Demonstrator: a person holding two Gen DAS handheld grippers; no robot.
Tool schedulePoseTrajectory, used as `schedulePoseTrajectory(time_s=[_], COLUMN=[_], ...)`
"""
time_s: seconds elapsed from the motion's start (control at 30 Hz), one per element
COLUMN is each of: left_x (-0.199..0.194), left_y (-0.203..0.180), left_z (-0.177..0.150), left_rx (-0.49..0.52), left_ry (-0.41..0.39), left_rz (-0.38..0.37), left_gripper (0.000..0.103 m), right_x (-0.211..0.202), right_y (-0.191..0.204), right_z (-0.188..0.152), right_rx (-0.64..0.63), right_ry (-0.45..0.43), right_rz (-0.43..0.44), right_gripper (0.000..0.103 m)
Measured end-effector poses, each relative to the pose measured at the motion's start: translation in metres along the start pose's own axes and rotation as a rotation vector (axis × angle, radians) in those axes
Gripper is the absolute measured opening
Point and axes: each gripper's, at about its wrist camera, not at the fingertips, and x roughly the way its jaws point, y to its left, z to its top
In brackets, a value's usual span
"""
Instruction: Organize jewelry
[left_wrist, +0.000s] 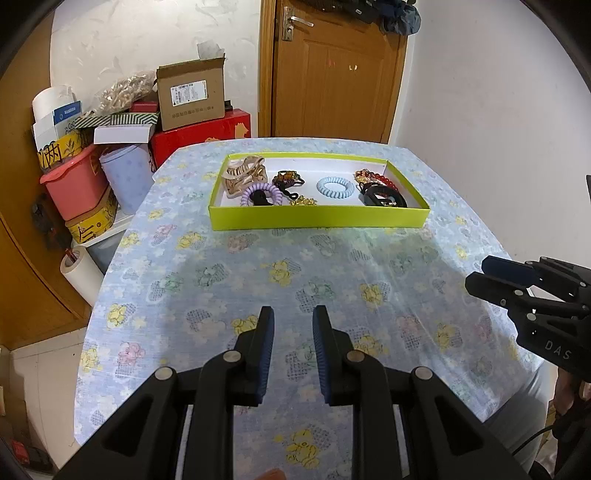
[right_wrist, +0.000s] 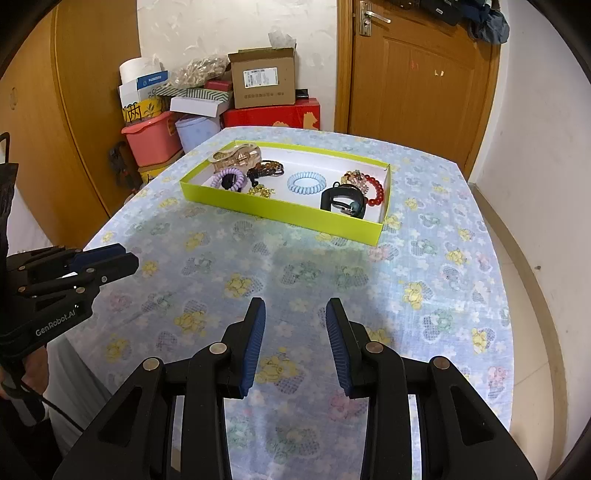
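A shallow yellow-green box (left_wrist: 317, 218) (right_wrist: 280, 212) stands at the far side of the table. It holds a beige claw clip (left_wrist: 243, 173) (right_wrist: 236, 157), a purple coil hair tie (left_wrist: 260, 194) (right_wrist: 229, 179), a blue coil hair tie (left_wrist: 335, 187) (right_wrist: 307, 182), a dark brown hair piece (left_wrist: 288, 179), a small gold chain (left_wrist: 303, 201), a red bead bracelet (left_wrist: 376, 179) (right_wrist: 373, 190) and a black wristband (left_wrist: 382, 197) (right_wrist: 343, 203). My left gripper (left_wrist: 293, 317) (right_wrist: 122, 256) is open and empty over the near table. My right gripper (right_wrist: 295, 310) (left_wrist: 480, 273) is open and empty beside it.
The table (left_wrist: 221, 280) has a blue flowered cloth. Left of it stand stacked boxes (left_wrist: 192, 96), a pink tub (left_wrist: 74, 184) and a paper roll (left_wrist: 79, 273). A wooden door (left_wrist: 332, 70) is behind, a white wall (left_wrist: 498, 129) to the right.
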Motion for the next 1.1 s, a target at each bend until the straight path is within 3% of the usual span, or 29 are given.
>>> schedulePoseTrajectory(time_s=[1.1], left_x=[0.0042], left_y=[-0.0007], left_z=[-0.0024], left_rx=[0.006], left_ry=[0.016], left_rz=[-0.002], left_gripper=[0.022], right_x=[0.002], right_y=[0.0033], right_z=[-0.0012], right_rx=[-0.002], right_ry=[0.01], right_rz=[0.004], right_gripper=[0.035])
